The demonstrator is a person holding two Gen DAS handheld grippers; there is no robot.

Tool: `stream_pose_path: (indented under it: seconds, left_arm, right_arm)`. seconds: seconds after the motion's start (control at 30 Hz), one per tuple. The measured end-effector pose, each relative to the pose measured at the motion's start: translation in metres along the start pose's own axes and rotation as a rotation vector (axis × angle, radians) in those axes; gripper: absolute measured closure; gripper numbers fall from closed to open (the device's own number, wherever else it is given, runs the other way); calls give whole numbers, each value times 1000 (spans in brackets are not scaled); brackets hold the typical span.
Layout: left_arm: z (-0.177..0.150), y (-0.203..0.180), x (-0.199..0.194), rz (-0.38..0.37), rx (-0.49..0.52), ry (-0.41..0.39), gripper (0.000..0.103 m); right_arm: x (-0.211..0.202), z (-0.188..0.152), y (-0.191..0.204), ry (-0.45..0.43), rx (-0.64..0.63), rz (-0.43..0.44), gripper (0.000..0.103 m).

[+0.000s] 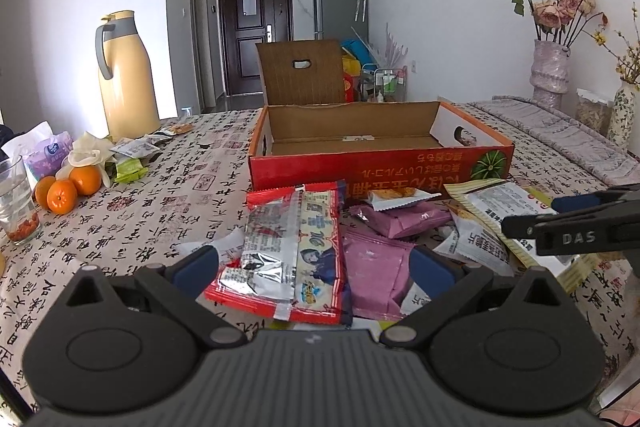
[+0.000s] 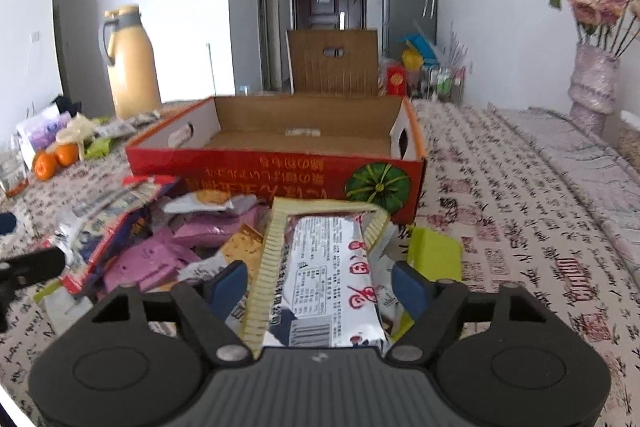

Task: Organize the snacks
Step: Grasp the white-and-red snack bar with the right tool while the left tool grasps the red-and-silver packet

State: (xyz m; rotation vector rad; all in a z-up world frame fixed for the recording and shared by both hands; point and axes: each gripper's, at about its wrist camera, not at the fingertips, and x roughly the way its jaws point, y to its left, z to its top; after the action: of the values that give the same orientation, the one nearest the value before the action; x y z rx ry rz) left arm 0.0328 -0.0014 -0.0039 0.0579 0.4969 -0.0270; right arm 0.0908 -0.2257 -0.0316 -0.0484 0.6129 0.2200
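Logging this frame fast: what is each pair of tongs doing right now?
Left tongs: open, straddling the red packet, not gripping.
Right tongs: open, straddling the cream-edged packet, not gripping.

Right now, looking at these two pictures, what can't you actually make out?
- Left wrist view: the near end of the red snack packet is cut off by the left hand-held gripper body.
- Right wrist view: packets under the striped-edge packet are covered by it.
- Both views: the cardboard box floor just behind its front wall is hidden.
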Motion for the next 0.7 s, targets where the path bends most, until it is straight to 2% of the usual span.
stream_pose_path:
  seconds: [0.07,0.13,0.4,0.7]
  left_arm:
    - [1,1,3,2,-2,3,0]
    - [2,3,7,5,-5,10,0]
    - [7,8,27,19,-9,57,0]
    - [19,15,51,51,-21,86,0]
  right_arm:
    - [9,-1,0,29,-4,4,39]
    - [14,-2,-2,51,-3,8,56]
    - [0,-3,-9,-12,17,19,77]
    - [-16,2,-18,-104,75,43,78]
